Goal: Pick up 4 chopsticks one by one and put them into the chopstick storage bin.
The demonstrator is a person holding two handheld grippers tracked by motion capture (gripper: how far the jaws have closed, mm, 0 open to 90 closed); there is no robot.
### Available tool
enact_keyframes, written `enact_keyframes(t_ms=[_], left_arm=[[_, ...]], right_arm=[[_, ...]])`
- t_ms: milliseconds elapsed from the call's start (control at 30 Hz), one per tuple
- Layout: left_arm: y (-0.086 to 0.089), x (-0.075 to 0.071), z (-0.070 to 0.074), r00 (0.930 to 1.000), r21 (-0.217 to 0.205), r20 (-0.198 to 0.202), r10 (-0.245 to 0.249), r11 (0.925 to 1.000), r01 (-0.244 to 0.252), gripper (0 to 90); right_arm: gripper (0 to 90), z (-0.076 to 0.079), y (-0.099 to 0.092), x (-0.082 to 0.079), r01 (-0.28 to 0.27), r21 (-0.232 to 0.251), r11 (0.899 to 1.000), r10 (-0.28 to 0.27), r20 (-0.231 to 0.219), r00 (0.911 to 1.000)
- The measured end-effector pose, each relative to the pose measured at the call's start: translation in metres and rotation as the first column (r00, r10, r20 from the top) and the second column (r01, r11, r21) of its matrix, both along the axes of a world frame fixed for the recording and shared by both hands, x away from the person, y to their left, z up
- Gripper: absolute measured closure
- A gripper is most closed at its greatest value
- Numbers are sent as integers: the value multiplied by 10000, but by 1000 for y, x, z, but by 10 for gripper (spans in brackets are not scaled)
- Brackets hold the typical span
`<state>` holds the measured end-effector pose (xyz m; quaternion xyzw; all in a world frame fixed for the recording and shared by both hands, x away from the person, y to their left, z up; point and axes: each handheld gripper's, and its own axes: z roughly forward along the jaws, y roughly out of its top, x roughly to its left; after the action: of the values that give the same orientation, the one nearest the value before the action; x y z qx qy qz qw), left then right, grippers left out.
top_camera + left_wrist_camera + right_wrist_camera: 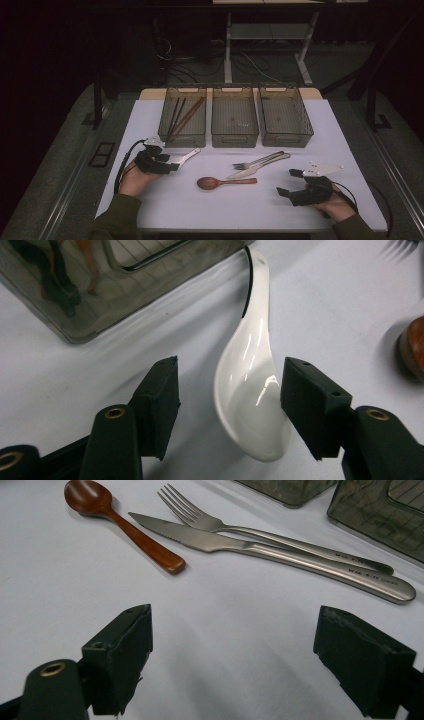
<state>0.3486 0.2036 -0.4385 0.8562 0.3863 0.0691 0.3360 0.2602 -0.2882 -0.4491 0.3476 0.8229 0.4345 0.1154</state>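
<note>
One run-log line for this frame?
left gripper: open, jaws astride white ceramic spoon | right gripper: open, empty | brown wooden spoon: on table

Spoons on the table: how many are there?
2. The white spoon lies between the left gripper fingers; the wooden spoon lies at the table's middle, beside the knife.

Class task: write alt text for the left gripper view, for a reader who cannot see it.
A white ceramic spoon lies on the white table between the left gripper's open black jaws. A smoky plastic bin stands behind it.
</note>
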Motion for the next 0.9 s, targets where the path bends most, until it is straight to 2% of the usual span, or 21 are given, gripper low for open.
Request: enact_keyframes(t_ms=[167,367,400,800,900], left_arm=[[-5,-5,0,9988,404,325,-357,9986,343,487],[-10,-8,1,9977,256,165,-655,9976,651,635],[-10,-8,1,9972,333,178,-721,9969,715,652],[-15,-12,4,9938,432,294,-1075,9934,1061,761],[-17,-13,6,9910,695,404,-1273,9898,1243,776]], right_arm=[[158,0,0,0,-10,-57,10000,10,11,10000],[158,0,0,0,-11,-49,10000,11,30,10000],[157,0,0,0,-8,-45,10000,8,19,10000],[158,0,1,-1,-24,-46,10000,24,-11,10000],[158,0,1,-1,-28,-55,10000,28,-16,10000]])
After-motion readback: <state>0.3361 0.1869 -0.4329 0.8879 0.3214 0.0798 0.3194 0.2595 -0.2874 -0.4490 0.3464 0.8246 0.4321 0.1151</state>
